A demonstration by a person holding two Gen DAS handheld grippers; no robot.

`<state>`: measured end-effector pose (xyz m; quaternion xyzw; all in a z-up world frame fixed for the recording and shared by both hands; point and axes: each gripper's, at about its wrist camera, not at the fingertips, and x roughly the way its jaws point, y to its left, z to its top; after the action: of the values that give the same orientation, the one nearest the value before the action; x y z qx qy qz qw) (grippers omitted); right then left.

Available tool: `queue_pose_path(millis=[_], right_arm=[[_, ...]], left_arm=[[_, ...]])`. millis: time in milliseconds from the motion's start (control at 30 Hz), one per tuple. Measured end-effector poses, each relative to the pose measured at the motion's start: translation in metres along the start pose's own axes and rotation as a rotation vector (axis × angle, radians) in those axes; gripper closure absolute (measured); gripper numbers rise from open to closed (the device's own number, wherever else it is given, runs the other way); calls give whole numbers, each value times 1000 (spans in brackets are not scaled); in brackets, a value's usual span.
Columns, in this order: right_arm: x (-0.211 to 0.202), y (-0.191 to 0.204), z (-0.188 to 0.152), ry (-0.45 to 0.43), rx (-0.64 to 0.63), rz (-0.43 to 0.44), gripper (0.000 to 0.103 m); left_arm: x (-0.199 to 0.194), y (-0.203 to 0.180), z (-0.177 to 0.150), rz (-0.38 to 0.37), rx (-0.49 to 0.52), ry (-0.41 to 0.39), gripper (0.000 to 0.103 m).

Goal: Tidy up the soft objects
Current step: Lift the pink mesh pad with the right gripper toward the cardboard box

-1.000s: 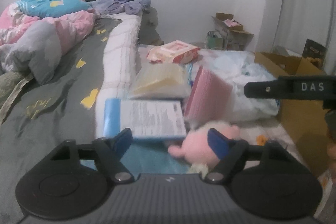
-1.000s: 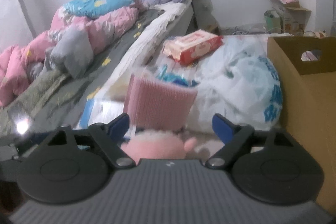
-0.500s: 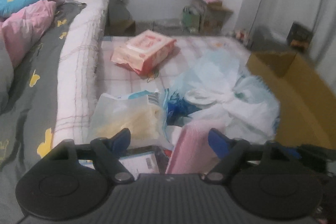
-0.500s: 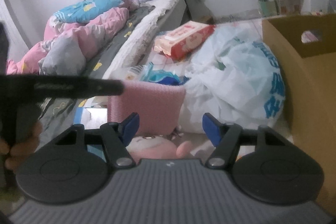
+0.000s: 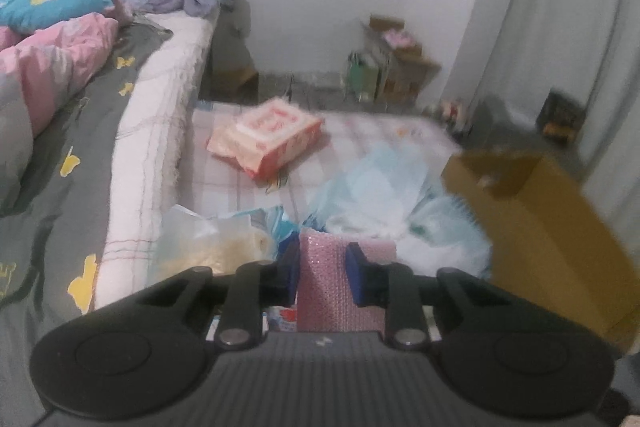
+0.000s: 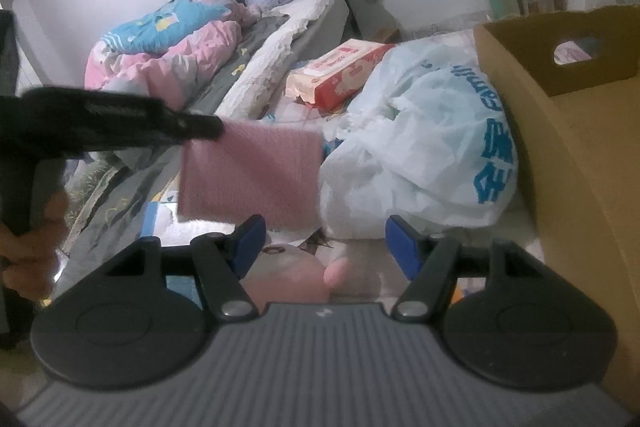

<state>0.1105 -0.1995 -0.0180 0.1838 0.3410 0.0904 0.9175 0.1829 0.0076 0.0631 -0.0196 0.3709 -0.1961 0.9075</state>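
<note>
We have the left gripper (image 5: pixel 323 273) clamped tight on the pink bubble wrap (image 5: pixel 322 279), which hangs clear of the mat; the right view shows it (image 6: pixel 256 175) dangling beside the white bag (image 6: pixel 420 147); the right gripper (image 6: pixel 324 243) is roughly two-thirds open with nothing between its pads, hovering over a pink plush (image 6: pixel 288 277). We judge this the carry step; next we must swing the wrap over to the box (image 5: pixel 540 219) and let go inside, clearing its near wall.
</note>
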Motion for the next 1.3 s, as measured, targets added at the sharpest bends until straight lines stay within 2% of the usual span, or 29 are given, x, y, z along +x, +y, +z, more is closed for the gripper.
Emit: queue_pose_path(millis=[133,233,300,333,467,633,767,833,967,1033,1100,1200,1300], right_arm=[[-20,5,-6,-18,-14,21,37],[-25,6,-15,5,-7,60,37],[-22,6,-23,43,18,90,43],[-19,5,-28,67,39,104,51],[-7,-1,-43,136,143,162,59],[7,-1,-51,163,217,204,62],[17,0,-52,182,257,235,63],[19,-1,-50,178,263,242,63],[22,-4,-46,179,269,253,63],[24,-3,-44,179,261,253,63],[24,-2,-42,178,254,251,63],[24,-2,-40,176,251,251,63],[25,-5,-40,176,255,255,63]], left_arm=[[-28,11,-18,-38,-122,-34,78],[-31,24,-45,-50,-218,-29,78],[-28,32,-64,-50,-267,-8,78],[-26,36,-74,-45,-294,1,78],[-27,50,-97,-47,-354,-6,78],[-32,52,-110,-13,-317,-5,76],[-34,44,-118,23,-221,17,71],[-33,40,-122,25,-163,43,61],[-35,31,-128,40,-43,78,55],[-40,27,-127,59,7,65,44],[-46,26,-124,69,36,31,38],[-52,25,-112,83,62,-24,30],[-46,25,-99,54,85,-24,23]])
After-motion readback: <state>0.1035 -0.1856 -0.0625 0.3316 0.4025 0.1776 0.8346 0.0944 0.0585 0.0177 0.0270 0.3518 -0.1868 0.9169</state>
